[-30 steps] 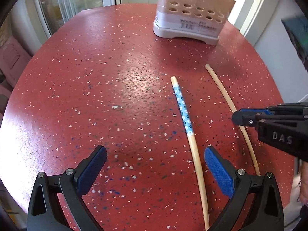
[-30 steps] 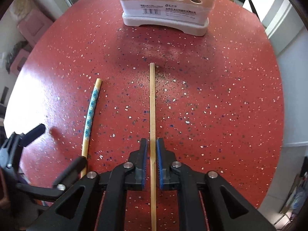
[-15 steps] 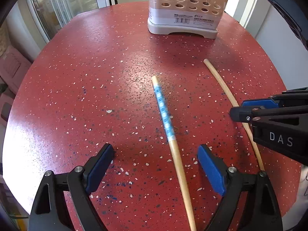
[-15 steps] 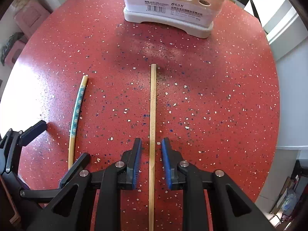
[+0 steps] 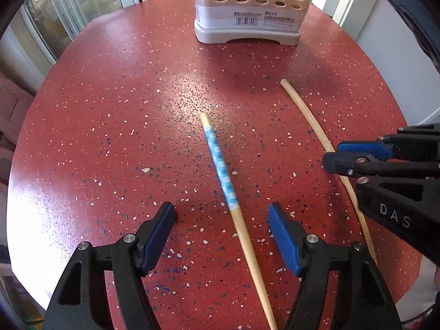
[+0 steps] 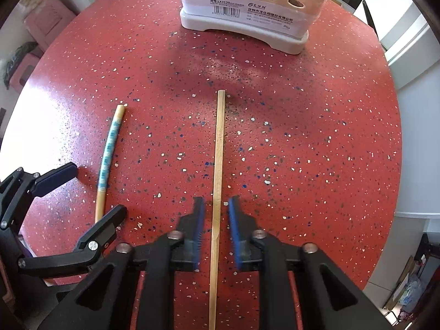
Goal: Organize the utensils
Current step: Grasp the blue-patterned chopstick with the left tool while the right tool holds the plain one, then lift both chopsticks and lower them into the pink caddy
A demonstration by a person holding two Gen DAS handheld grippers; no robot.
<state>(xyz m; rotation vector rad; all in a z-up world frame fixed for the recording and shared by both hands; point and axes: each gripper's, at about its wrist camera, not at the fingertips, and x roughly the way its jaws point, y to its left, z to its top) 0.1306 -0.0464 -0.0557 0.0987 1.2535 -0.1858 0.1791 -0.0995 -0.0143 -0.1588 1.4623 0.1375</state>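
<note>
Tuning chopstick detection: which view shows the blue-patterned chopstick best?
Left wrist: the blue-patterned chopstick lies centred and large, pattern clear. Right wrist shows it small near the left edge, lower end hidden behind the left tool.

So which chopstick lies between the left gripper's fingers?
The blue-banded chopstick, untouched between the fingers of the left gripper, whose jaws have just been closing. The plain chopstick lies further right.

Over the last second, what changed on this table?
The left gripper shifted to centre its jaws over the patterned chopstick, and they have just been closing, without touching it. The right gripper jaws have just been closing around the plain chopstick, with gaps on either side. Both chopsticks and the holder stayed put on the table.
</note>
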